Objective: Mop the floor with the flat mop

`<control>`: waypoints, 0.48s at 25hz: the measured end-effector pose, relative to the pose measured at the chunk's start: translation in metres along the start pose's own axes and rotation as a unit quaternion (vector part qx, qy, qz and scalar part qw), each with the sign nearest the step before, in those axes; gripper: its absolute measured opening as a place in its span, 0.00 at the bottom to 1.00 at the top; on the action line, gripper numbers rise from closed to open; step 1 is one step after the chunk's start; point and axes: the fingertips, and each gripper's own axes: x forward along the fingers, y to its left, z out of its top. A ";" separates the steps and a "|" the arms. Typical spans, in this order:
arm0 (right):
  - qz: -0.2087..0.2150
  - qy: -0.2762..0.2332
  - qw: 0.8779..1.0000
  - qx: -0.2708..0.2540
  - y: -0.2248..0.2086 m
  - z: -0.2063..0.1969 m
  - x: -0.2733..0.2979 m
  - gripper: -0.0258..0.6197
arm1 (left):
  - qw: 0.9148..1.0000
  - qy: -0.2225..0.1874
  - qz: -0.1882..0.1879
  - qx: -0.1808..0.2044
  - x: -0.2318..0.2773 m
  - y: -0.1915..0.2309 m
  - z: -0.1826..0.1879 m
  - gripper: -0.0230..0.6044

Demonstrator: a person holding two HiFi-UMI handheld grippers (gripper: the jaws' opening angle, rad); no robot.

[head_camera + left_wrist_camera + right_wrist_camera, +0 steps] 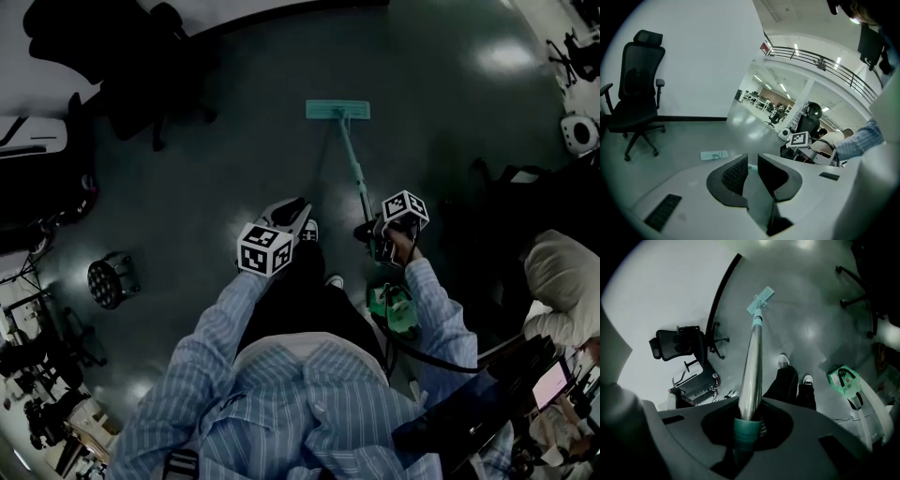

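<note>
The flat mop's teal head (pixel 337 110) lies flat on the dark green floor ahead of me. Its metal pole (pixel 352 164) slopes back to my right gripper (pixel 380 246), which is shut on the pole near its teal collar. In the right gripper view the pole (pixel 753 366) rises from between the jaws of the right gripper (pixel 749 425) to the mop head (pixel 760 300). My left gripper (pixel 292 208) hangs left of the pole, apart from it. Its jaws stand a narrow gap apart, with nothing between them in the left gripper view (pixel 753 161). The mop head (pixel 714 154) shows beyond them.
A black office chair (pixel 141 66) stands at the far left by the white wall. A round black grille object (pixel 111 279) sits on the floor at left. A green bag (pixel 394 309) hangs by my right side. Another person (pixel 562 272) and equipment crowd the right edge.
</note>
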 end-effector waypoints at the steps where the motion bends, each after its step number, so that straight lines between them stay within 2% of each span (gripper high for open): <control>1: -0.003 0.000 1.000 -0.002 0.006 0.011 0.000 0.10 | 1.000 -0.001 0.000 -0.002 0.004 0.005 0.005 0.15; 12: -0.011 -0.033 0.999 -0.009 0.083 0.144 -0.015 0.10 | 0.999 0.006 0.008 -0.031 0.033 0.046 0.025 0.14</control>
